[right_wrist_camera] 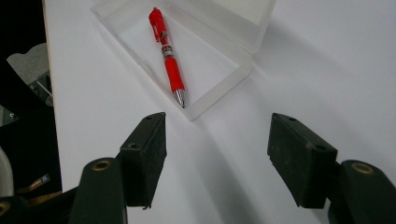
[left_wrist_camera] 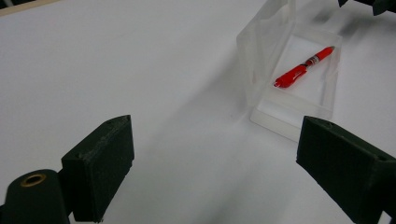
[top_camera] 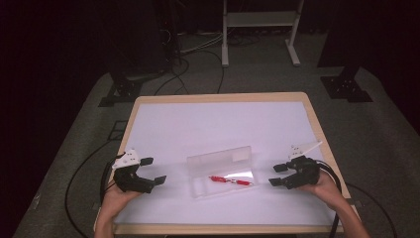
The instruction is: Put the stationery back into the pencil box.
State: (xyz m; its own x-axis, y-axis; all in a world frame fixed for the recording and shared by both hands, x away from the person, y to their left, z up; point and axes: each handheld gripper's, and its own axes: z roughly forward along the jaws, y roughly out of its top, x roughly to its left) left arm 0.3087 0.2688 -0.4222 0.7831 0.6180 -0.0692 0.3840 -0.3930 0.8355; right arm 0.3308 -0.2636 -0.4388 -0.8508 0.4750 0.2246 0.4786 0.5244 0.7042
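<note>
Red plastic is what we watch first: the pen (top_camera: 231, 180) lies flat in the tray of the clear case (top_camera: 218, 189), running left to right with its metal tip toward the right end, and it sits near the middle of the white table (top_camera: 213, 124), toward the near edge. The case's lid (top_camera: 220, 158) stands raised along the far side, hinged there and leaning back a little, so the tray is open to us from above and from the near side. Our left gripper (top_camera: 154, 171) hangs to the left of the case, jaws spread and empty, well apart from it; our right gripper (top_camera: 277, 175) hangs to the right, jaws likewise released with nothing between them, nearer the pen's tip. In the right gripper view the pen (right_wrist_camera: 167, 58) lies beyond the jaws and a little to their left. We judge the step in hand is either lifting the pen out or shutting the lid. For the pen, we should come down over its grip section with the jaws across its length, clear of the low tray wall. The light case may skid, so we steady its left end first.
</note>
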